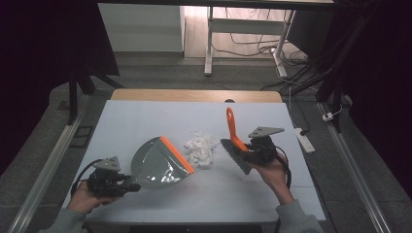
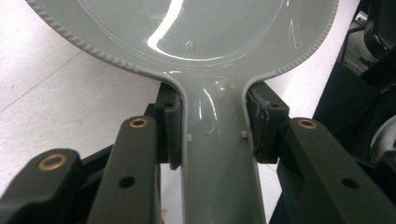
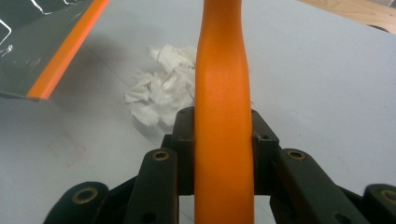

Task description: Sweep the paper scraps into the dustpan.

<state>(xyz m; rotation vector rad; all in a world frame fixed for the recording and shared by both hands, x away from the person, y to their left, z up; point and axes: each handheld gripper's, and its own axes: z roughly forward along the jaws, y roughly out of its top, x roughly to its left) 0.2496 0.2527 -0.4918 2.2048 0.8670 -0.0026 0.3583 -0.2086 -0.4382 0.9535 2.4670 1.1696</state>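
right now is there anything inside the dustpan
No scraps show inside the grey dustpan; its pan looks bare and glossy. The torn white paper pile still lies on the table beside its orange lip. The table under the pan is covered, so unseen.

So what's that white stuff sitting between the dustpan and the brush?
A small heap of torn white paper scraps lies on the table between the dustpan's orange lip and the brush. The high view shows it best; the right gripper view shows it too.
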